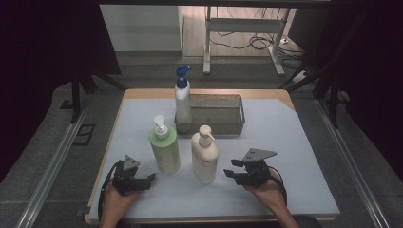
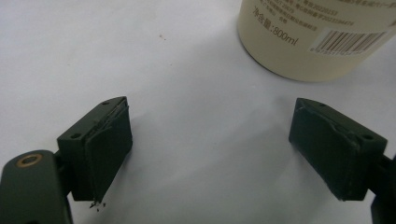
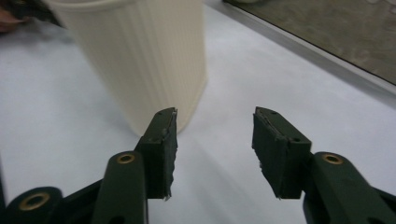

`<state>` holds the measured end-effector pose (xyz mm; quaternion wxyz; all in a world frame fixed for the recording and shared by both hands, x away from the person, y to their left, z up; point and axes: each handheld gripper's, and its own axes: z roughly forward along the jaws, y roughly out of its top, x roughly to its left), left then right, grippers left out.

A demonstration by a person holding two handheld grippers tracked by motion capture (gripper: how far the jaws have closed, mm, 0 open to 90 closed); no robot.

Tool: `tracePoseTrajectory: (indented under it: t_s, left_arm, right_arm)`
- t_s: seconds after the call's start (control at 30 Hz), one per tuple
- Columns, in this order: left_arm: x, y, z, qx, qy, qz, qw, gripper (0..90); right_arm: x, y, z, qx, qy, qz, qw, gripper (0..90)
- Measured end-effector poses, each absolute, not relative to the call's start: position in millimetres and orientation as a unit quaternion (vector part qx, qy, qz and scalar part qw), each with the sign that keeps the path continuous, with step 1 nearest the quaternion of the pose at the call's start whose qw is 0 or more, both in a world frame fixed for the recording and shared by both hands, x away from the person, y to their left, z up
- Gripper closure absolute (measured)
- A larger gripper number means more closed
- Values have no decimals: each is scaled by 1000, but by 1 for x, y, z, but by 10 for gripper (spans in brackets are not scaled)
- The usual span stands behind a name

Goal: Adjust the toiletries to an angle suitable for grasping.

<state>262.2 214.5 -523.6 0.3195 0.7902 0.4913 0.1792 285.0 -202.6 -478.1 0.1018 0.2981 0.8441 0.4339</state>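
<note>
- Cream plastic pump bottle, ribbed on its side (image 1: 205, 157), stands upright on the pale blue foam mat (image 1: 294, 142), front centre, just right of the tall green pump bottle with a white pump (image 1: 165, 147) and in front of the grey mesh tray (image 1: 236, 127).
- Right gripper (image 1: 231, 168) sits just right of the cream bottle, jaws parted with nothing between them; in the right gripper view the bottle's ribbed wall (image 3: 140, 56) lies ahead and off to the side of the gap, not inside it.
- Left gripper (image 1: 151, 177) rests near the mat's front left, jaws wide apart and empty; a bottle base with a barcode (image 2: 308, 42) stands ahead of it.
- Step in hand, as I judge it: the right gripper is handling the cream bottle. To grip well, spread the jaws wider than the body, centre the gap on the bottle, approach level, and close low on the ribbed body so it does not tip.
- Watch the green bottle close alongside; a sideways push could knock the two together.
- Long axis of the cream bottle runs vertical, base down; its pump spout points toward the right of the table in the high view.
- White bottle with a blue pump (image 1: 182, 97) stands at the tray's left end, well clear.
</note>
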Motion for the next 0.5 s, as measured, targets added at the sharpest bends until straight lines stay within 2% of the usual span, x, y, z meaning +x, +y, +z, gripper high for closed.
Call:
tracePoseTrajectory:
  t_s: [0.23, 0.5]
  left_arm:
    - [262, 214, -524, 790, 491, 179, 319, 133]
    - [262, 215, -524, 790, 491, 179, 319, 133]
  right_arm:
    - [270, -190, -477, 275, 849, 441, 98, 372]
    - [269, -174, -478, 272, 848, 444, 99, 324]
